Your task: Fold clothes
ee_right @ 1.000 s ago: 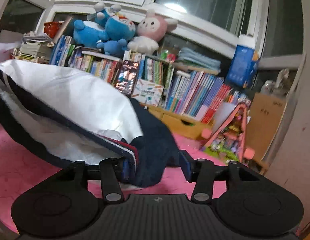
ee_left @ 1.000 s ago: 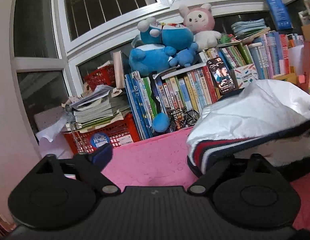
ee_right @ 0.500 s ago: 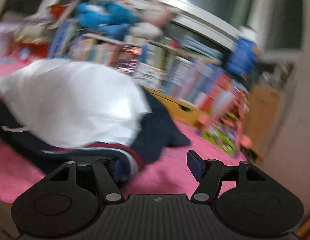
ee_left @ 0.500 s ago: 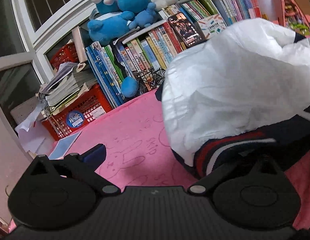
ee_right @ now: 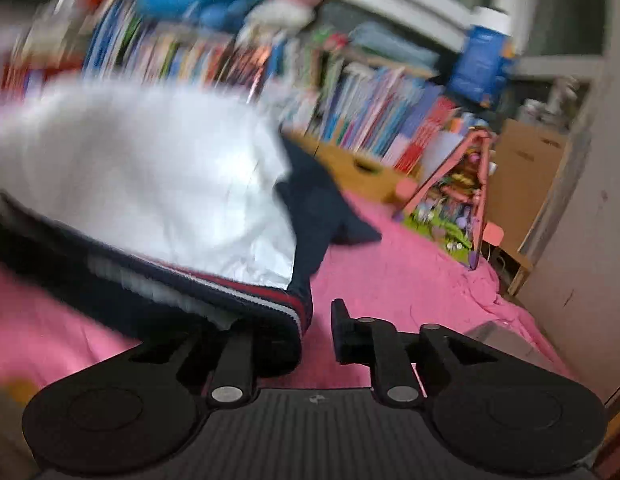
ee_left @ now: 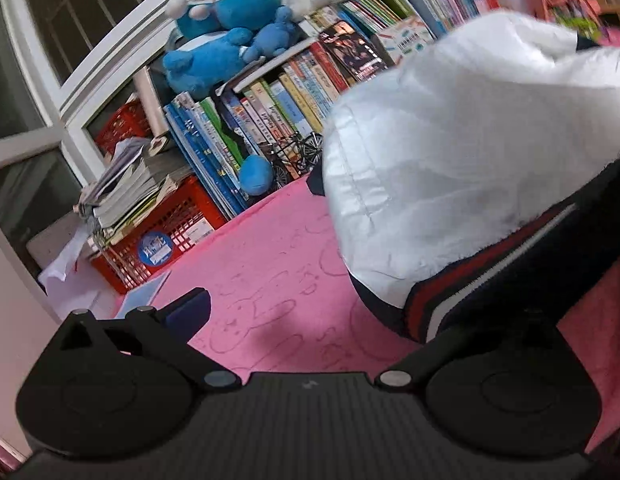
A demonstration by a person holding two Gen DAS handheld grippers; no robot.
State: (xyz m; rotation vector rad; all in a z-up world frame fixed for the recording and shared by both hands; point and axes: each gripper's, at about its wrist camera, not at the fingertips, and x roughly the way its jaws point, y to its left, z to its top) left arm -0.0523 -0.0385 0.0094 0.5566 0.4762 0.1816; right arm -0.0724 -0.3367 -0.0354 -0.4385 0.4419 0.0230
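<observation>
Over the pink blanket (ee_left: 270,264), both grippers tilt downward — left gripper (ee_left: 310,312) fingers apart, right gripper (ee_right: 318,316) fingers closing beside the jacket (ee_right: 150,184) hem.

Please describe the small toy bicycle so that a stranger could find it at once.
Follow the row of books behind the pink blanket. Beside the blue plush ball stands the toy bicycle, the only black, thin-wheeled thing there.

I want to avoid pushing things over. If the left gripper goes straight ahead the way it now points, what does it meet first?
Probably the pink blanket: the left gripper points slightly downward at bare cover, just left of the white jacket. Farther on stand the books, though depth is uncertain.
</observation>
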